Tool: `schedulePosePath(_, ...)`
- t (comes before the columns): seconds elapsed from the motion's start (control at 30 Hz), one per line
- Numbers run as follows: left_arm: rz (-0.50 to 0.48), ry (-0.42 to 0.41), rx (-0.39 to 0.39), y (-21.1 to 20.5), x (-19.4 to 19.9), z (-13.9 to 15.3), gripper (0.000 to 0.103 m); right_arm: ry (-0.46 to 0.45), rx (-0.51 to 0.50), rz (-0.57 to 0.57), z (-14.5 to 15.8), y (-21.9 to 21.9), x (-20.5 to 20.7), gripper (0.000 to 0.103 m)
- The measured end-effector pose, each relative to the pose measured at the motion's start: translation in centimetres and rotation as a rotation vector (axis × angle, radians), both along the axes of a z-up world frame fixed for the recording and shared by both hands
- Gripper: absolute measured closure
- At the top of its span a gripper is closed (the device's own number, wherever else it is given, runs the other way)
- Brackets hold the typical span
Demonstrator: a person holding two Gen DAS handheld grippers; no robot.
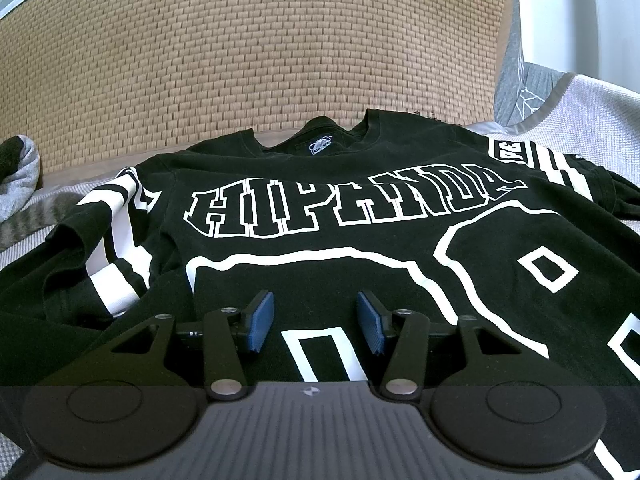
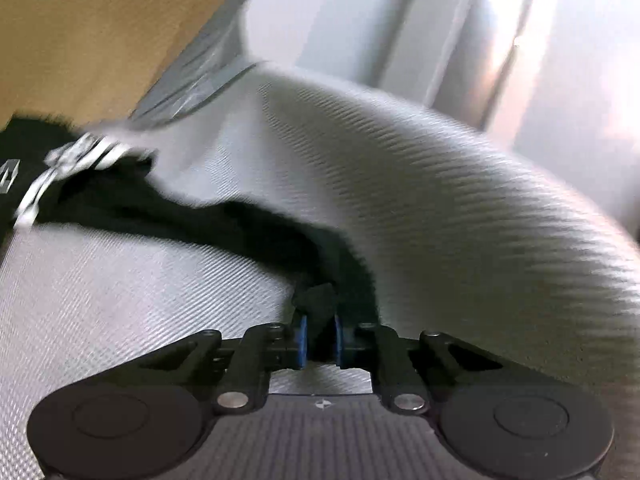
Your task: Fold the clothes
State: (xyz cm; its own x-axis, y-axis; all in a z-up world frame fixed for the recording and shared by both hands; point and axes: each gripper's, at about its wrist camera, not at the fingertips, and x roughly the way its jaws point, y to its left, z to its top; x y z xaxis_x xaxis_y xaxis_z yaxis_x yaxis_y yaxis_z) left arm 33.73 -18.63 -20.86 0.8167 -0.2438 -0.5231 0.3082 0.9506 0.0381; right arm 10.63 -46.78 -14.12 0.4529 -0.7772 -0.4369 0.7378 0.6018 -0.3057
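Black T-shirt (image 1: pixel 320 216), white block lettering, spread flat

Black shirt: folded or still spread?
Spread: the black shirt lies flat, lettering and both striped sleeves showing; right gripper pinches one edge.

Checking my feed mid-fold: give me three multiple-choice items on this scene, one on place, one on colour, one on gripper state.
1. The shirt lies on: A a grey-white woven cover; B bare floor; C a hanger.
2. The shirt's lettering is: A red; B white; C yellow.
3. The right hand-held gripper is: A wide open; B out of view; C shut on the shirt's black fabric.

A: cover shows around the shirt.
B: white outlined letters on black.
C: blue pads pinch fabric; the left hand-held gripper is open.
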Motion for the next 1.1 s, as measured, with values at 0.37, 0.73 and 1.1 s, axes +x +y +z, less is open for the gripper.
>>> schedulePosePath(0.37, 0.002, 0.002, -0.003, 0.0, 0.0, 0.1, 0.052, -0.209, 0.26, 0.116, 10.0, -4.9, -5.2, 0.092)
schedulePosePath(0.73, 0.006, 0.002, -0.005, 0.0, -0.1, 0.1, 0.051, -0.261, 0.588, 0.149, 13.0, -9.9, -8.2, 0.088)
schedulePosePath(1.1, 0.011, 0.001, -0.007, -0.1, -0.1, 0.1, 0.051, -0.208, 0.553, 0.155, 13.1, -8.9, -8.7, 0.089)
